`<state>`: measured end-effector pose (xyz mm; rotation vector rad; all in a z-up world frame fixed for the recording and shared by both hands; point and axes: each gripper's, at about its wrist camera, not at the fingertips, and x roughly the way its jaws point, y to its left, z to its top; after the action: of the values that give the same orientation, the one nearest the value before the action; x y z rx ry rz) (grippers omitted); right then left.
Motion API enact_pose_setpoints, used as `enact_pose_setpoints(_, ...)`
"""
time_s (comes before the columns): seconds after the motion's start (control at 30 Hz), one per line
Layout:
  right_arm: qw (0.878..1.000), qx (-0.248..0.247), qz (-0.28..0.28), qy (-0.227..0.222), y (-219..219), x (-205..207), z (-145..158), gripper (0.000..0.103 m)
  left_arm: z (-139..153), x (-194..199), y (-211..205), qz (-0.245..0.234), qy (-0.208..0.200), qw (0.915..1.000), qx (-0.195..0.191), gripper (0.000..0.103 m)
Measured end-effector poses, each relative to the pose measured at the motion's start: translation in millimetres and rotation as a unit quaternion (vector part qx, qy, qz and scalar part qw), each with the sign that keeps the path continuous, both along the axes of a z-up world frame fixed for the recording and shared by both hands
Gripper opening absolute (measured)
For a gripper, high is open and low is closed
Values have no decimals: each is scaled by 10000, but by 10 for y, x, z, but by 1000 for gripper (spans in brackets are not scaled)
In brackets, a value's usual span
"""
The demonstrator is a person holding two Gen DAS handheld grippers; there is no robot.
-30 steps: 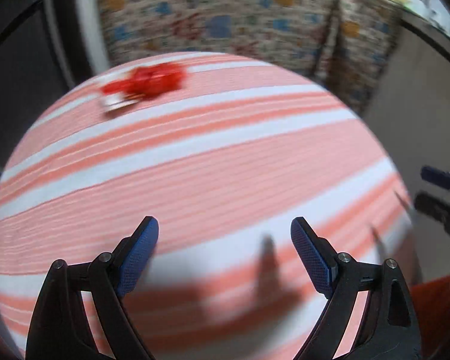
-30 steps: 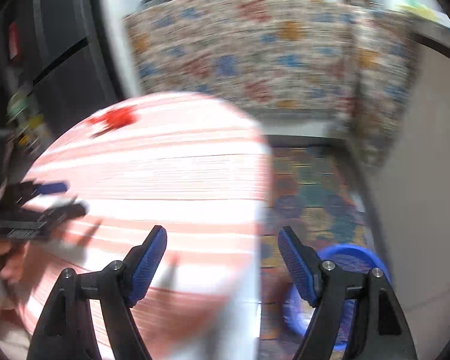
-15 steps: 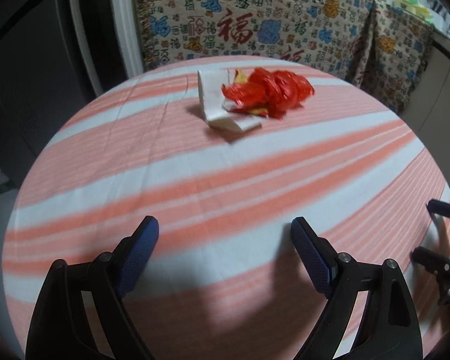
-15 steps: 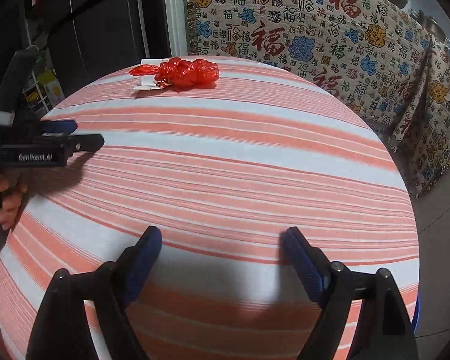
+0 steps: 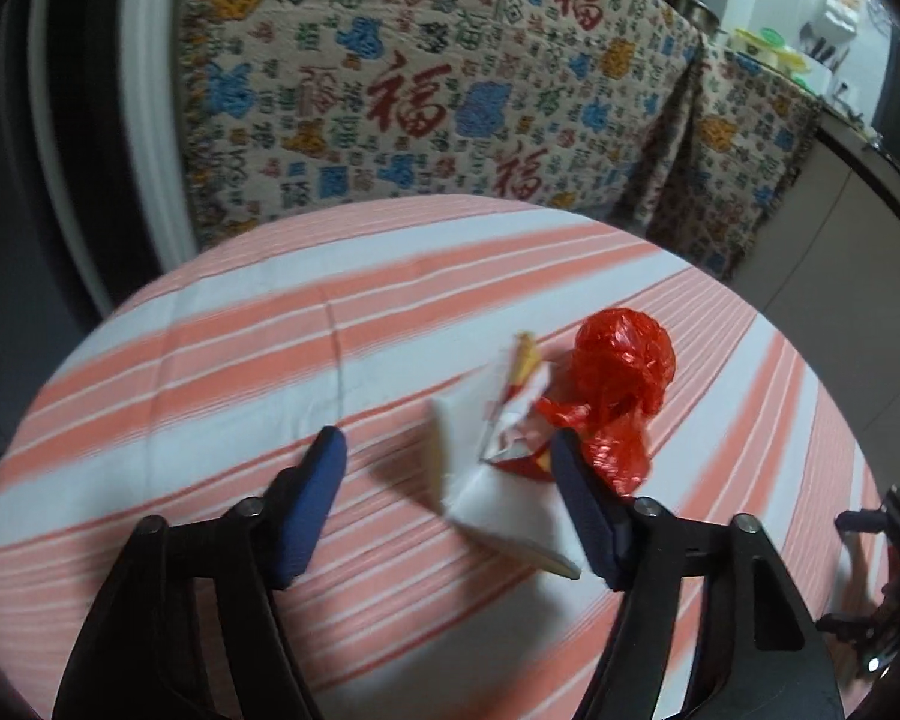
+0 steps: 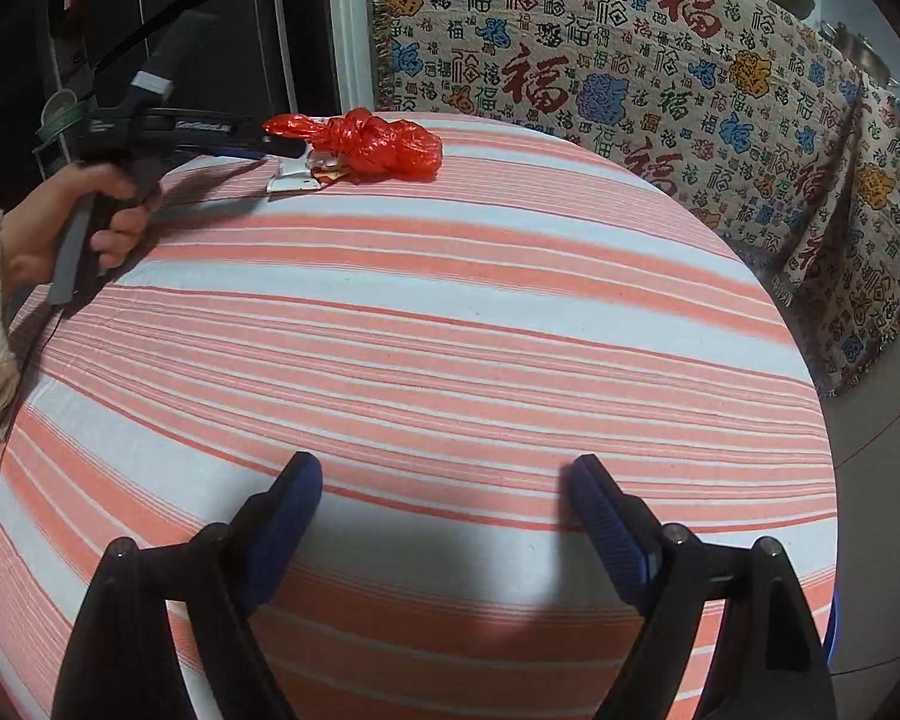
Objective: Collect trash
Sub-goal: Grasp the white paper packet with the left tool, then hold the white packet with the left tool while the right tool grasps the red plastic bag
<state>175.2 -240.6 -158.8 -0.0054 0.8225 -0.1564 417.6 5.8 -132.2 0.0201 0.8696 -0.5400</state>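
A crumpled red plastic bag (image 5: pixel 621 384) lies on the round striped table (image 5: pixel 210 372), on a white wrapper (image 5: pixel 492 480) with red and yellow print. My left gripper (image 5: pixel 450 462) is open, its fingers low over the table, straddling the wrapper; the right fingertip is beside the bag. In the right wrist view the bag (image 6: pixel 384 144) and wrapper (image 6: pixel 297 177) lie at the table's far side, with the left gripper (image 6: pixel 270 141) reaching them. My right gripper (image 6: pixel 444 486) is open and empty over the table's near side.
A patterned cloth with red characters (image 5: pixel 426 96) covers furniture behind the table. A dark door and white frame (image 5: pixel 150 138) stand at the left. A blue basin's rim (image 6: pixel 834 630) shows below the table's right edge.
My left gripper has moved forward to the trash; the wrapper now lies between its fingers. My right gripper has stayed nearly still over the near side.
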Motion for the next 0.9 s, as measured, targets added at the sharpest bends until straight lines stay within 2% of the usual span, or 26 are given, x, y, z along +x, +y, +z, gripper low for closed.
enact_pose_setpoints(0.07,10000,-1,-2,-2,0,-8,-6,87,-9,2,-56,-274,101,9995,-135,24)
enact_pose_setpoints(0.13,10000,0,-3,-2,-2,-12,-11,87,12,-43,-126,-454,35,9989,-91,7)
enact_pose_setpoints(0.3,10000,5,0,-2,0,-19,-25,88,26,-362,-45,-20,45,9999,88,6)
enact_pose_setpoints(0.5,9999,49,72,51,-23,11,-34,89,29,-1174,287,748,312,9950,578,6)
enact_pose_setpoints(0.63,9994,250,79,229,-87,199,21,89,94,-1645,427,1046,386,9923,531,9)
enact_pose_setpoints(0.7,9983,570,24,127,-146,333,123,89,140,-1743,463,1123,329,9925,345,28)
enact_pose_setpoints(0.73,9978,660,-26,28,-168,431,206,89,164,-1770,463,1118,228,9931,261,51)
enact_pose_setpoints(0.77,9973,736,-42,-64,-179,528,282,89,189,-1778,460,1160,75,9929,243,66)
enact_pose_setpoints(0.83,9955,904,-91,-270,-216,784,438,89,213,-1774,462,1177,-148,9927,198,67)
enact_pose_setpoints(0.9,9930,1100,-144,-406,-272,1064,546,89,207,-1734,465,1136,-193,9932,167,67)
